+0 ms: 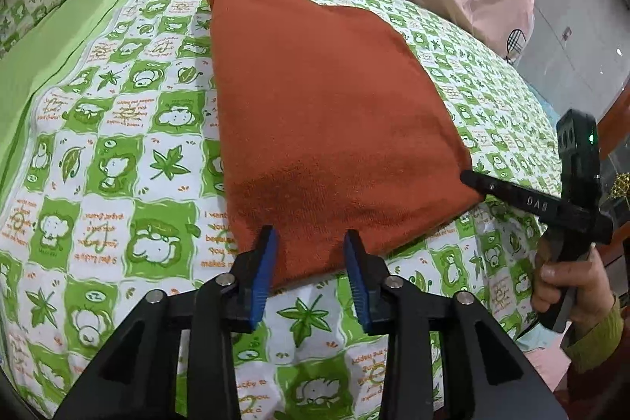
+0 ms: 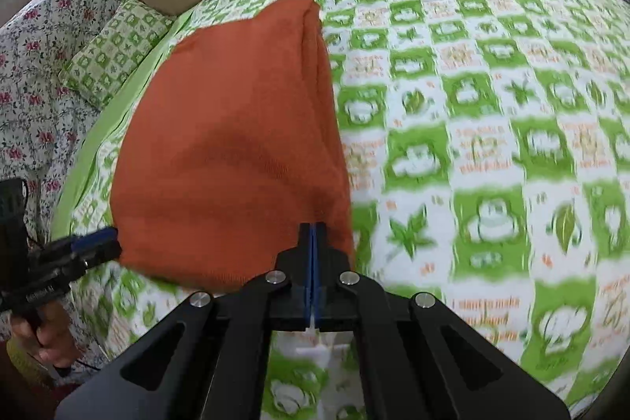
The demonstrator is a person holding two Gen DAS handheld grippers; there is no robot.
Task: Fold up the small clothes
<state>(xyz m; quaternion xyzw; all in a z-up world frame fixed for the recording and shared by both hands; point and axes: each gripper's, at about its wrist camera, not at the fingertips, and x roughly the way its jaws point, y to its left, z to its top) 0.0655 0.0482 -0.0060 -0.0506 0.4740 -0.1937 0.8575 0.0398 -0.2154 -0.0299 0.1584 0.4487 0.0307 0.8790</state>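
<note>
Soft, even indoor light fills both fisheye views with no glare, leaving only a faint shadow on the near part of the orange cloth point(image 1: 327, 113), while the strongly bulged green checked bedsheet point(image 2: 484, 160) smears with motion blur in the right wrist view and dark vignetting rounds every corner.

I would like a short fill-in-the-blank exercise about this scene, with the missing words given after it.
1. The folded cloth lying on the bed is ____ in colour.
2. The checked bedsheet is white and ____.
3. The fingers of the right gripper are ____ together at the cloth's near corner.
4. The fingers of the left gripper stand ____, at the cloth's near edge.

Missing words: orange; green; shut; apart
</note>
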